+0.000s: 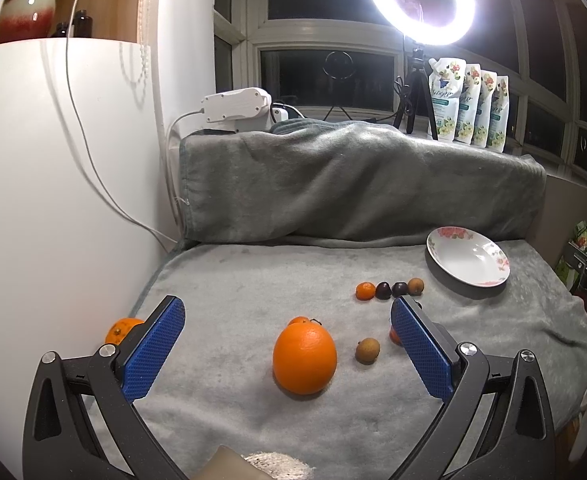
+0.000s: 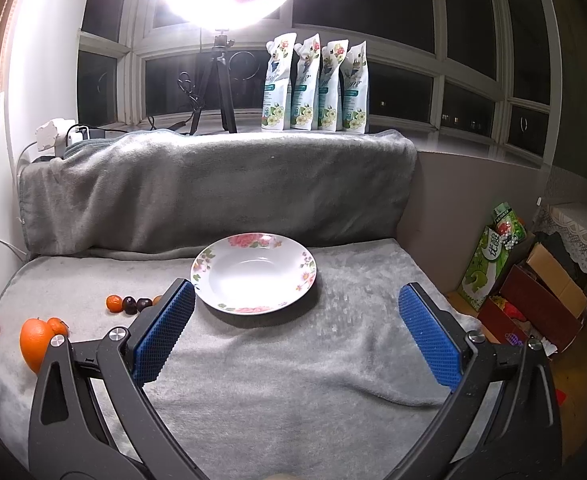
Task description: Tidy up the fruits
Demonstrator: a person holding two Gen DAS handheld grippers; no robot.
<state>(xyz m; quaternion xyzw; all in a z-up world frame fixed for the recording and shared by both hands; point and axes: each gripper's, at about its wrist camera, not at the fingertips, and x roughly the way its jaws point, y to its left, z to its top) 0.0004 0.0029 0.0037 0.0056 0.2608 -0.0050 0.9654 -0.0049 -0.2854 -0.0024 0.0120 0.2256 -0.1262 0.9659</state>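
My left gripper is open and empty, with a large orange lying on the grey blanket between its fingers, a small tangerine just behind it. A brown longan lies right of the orange. Further back is a row: a tangerine, two dark plums and another longan. An orange sits behind the left finger. My right gripper is open and empty just in front of the floral plate, which holds nothing. The plate also shows at the back right in the left wrist view.
A blanket-covered ledge rises behind the plate. A ring light on a tripod and several refill pouches stand on the sill. A white wall bounds the left. Boxes crowd the floor beyond the right edge.
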